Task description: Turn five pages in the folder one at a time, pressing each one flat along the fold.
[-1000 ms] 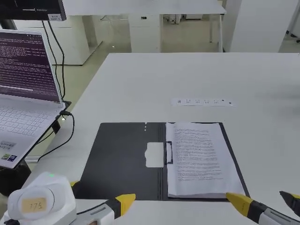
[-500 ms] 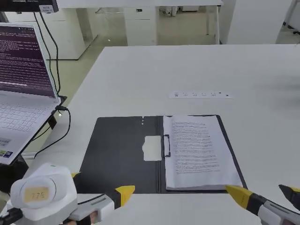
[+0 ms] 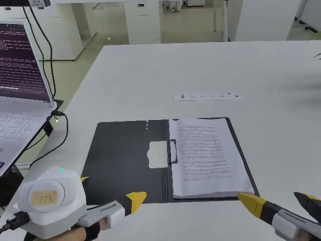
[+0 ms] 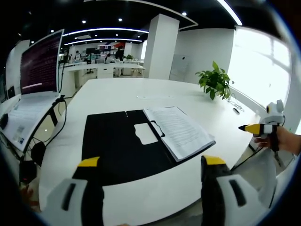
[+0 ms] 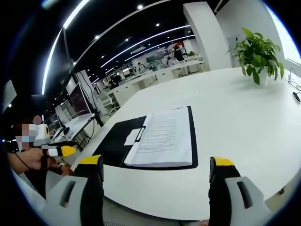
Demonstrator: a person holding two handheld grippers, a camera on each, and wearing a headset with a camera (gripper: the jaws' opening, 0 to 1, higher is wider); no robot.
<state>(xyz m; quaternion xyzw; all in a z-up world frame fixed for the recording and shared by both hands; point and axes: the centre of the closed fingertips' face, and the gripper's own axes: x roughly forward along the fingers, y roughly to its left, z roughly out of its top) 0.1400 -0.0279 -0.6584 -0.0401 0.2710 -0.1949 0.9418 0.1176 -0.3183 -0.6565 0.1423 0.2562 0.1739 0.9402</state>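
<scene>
Left gripper point(image 3: 110, 188): jaws spread wide with nothing between them. It hovers over the near edge of the table point(image 3: 165, 70). The folder point(image 3: 120, 160) lies open and flat straight ahead, just past its yellow tips.

Right gripper point(image 3: 278, 200): jaws also apart and empty. It sits just off the folder's near right corner, with one yellow tip close to that corner. I cannot tell whether they touch.

Folder: black covers. The half ahead of the left gripper is bare except for a pale label point(image 3: 158, 154) beside the spine. The half ahead of the right gripper carries a paper stack point(image 3: 210, 155) of printed pages, lying level and held at the spine by a dark clip point(image 3: 173, 151).

Surface: a broad white matte tabletop. A white power strip point(image 3: 208, 96) lies beyond the folder, well away from both grippers. A laptop point(image 3: 20, 65) stands out to the left of the left gripper, off the table's side edge, its screen lit with lines of text. What it rests on is unclear. A dark cable point(image 3: 55, 145) drops from it and loops down beside the table edge.

Room: an open-plan office with white desks further back. A white pillar point(image 4: 160, 47) rises beyond the far end of the table. The ceiling point(image 5: 117, 28) is dark, with strip lights and spotlights. A potted plant point(image 5: 256, 54) stands on the table ahead and to the right of the right gripper, near a bright window point(image 4: 263, 66).
</scene>
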